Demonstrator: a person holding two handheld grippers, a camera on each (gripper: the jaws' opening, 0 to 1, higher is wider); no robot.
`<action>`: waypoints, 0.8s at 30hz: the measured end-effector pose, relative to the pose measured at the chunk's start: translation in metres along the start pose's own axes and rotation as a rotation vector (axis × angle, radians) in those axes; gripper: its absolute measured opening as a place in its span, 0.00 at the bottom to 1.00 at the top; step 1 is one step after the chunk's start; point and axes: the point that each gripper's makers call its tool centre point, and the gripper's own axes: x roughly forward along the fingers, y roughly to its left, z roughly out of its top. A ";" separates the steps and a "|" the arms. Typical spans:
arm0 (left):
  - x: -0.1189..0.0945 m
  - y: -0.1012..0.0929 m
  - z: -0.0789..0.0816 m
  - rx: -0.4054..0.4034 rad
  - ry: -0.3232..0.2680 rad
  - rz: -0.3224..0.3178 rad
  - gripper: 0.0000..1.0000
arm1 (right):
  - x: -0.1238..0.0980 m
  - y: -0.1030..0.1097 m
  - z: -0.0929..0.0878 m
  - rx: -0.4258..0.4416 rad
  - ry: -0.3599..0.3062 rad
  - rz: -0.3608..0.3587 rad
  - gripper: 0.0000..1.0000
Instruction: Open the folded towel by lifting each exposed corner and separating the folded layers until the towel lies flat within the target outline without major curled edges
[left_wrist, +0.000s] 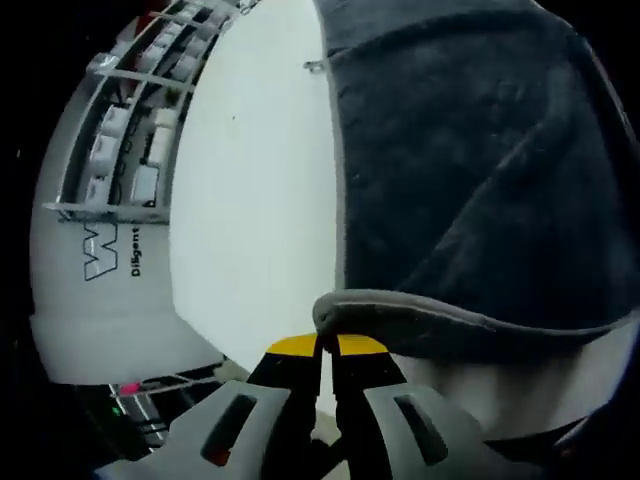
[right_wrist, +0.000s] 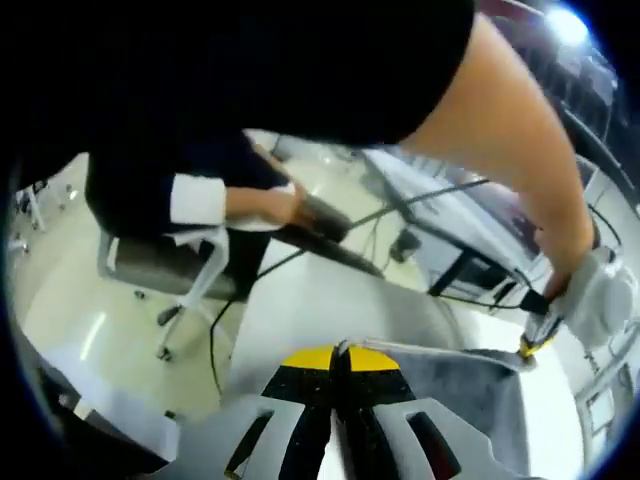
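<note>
The dark grey towel (left_wrist: 480, 170) hangs raised over the white table (left_wrist: 250, 220), with its light hem (left_wrist: 420, 312) curling just above my left gripper (left_wrist: 327, 345). That gripper's yellow-tipped jaws are shut on the hem at a corner. In the right gripper view, my right gripper (right_wrist: 337, 357) is shut on another corner of the towel (right_wrist: 465, 385). The top edge runs taut to the right, where the left gripper (right_wrist: 533, 343) holds the far corner under a person's bare forearm (right_wrist: 520, 140).
Past the table's far edge stand a white panel with lettering (left_wrist: 105, 250) and shelving (left_wrist: 130, 120). A seated person in dark clothes with a white cuff (right_wrist: 195, 198) is on a chair (right_wrist: 165, 265), and cables (right_wrist: 400, 215) trail over the floor.
</note>
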 end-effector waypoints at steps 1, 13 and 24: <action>0.003 -0.003 -0.002 0.019 0.017 -0.006 0.02 | 0.002 0.002 -0.002 -0.013 0.012 -0.001 0.00; 0.015 -0.010 -0.015 0.055 0.063 -0.006 0.03 | 0.017 0.012 -0.014 -0.062 0.052 -0.011 0.00; 0.018 0.012 -0.049 0.024 0.155 0.033 0.07 | 0.015 0.020 -0.007 -0.080 0.026 0.010 0.00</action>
